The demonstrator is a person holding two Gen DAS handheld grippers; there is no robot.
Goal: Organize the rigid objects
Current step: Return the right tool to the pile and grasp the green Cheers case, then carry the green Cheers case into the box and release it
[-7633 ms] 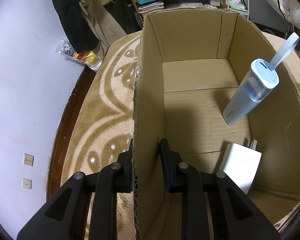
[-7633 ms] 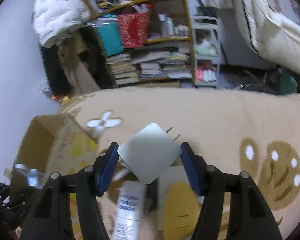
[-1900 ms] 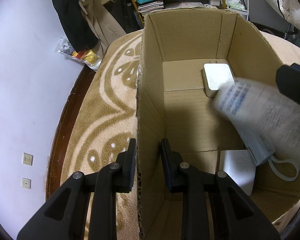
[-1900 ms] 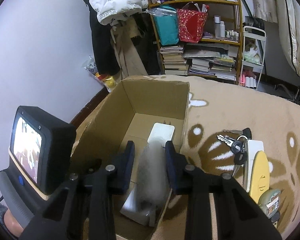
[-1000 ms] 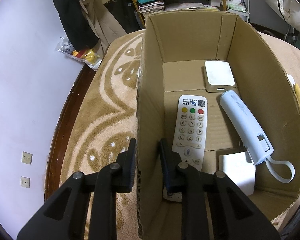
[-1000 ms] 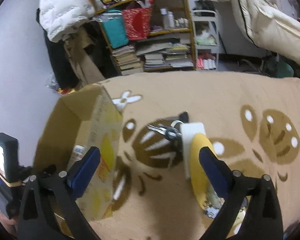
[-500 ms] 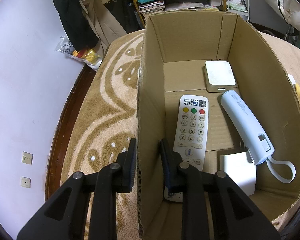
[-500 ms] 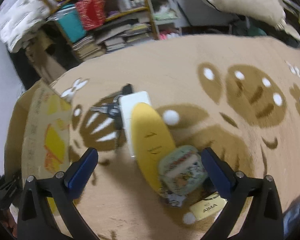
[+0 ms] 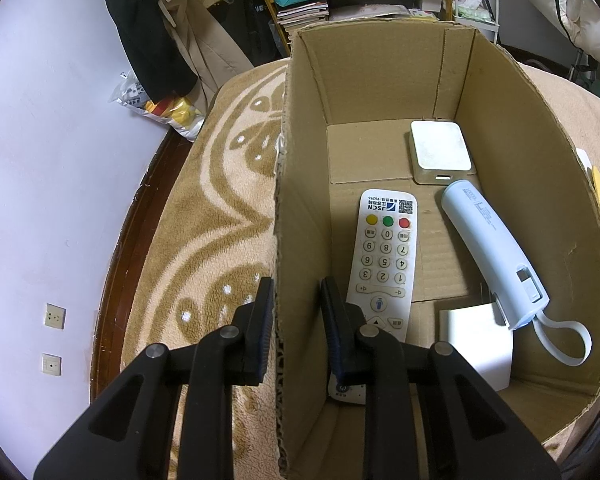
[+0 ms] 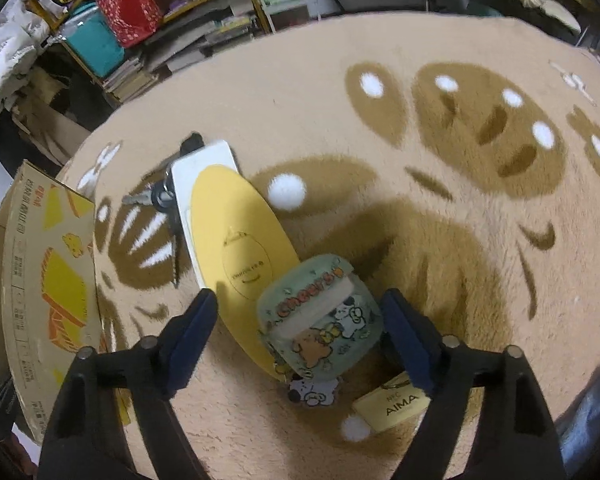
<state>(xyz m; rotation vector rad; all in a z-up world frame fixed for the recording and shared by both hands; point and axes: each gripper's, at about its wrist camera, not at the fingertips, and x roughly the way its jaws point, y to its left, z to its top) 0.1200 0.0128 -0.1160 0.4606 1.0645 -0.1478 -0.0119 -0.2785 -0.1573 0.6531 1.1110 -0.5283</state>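
Cardboard box (image 9: 380,80) stands open on the patterned rug (image 10: 420,80), and my left tool (image 9: 296,320) is clamped on its near left wall, one pad outside, one inside. Inside, largest first: a white remote (image 9: 384,256) flat on the floor of the box, a pale blue cylinder with a wrist loop (image 9: 492,256) beside it against the right wall, a white square charger (image 9: 440,152) at the far end, and a white adapter block (image 9: 476,340) at the near right, partly under the cylinder.

Outside on the rug, my right tool (image 10: 300,328) stands wide apart, straddling a small cartoon-printed case (image 10: 320,316) without touching it. That case rests on the near end of a yellow oval piece (image 10: 236,248) lying over a white slab (image 10: 188,184); keys (image 10: 156,196) sit at the slab's left edge, and a small yellow AIMA tag (image 10: 392,400) lies just beside the right pad.

My assessment: the case looks light, rigid and glossy, so liable to slip; I would take it across its short sides, low on the body.

Against half a second ago, the box contents are unchanged, and the right tool has closed in from a higher view to bracket the case.
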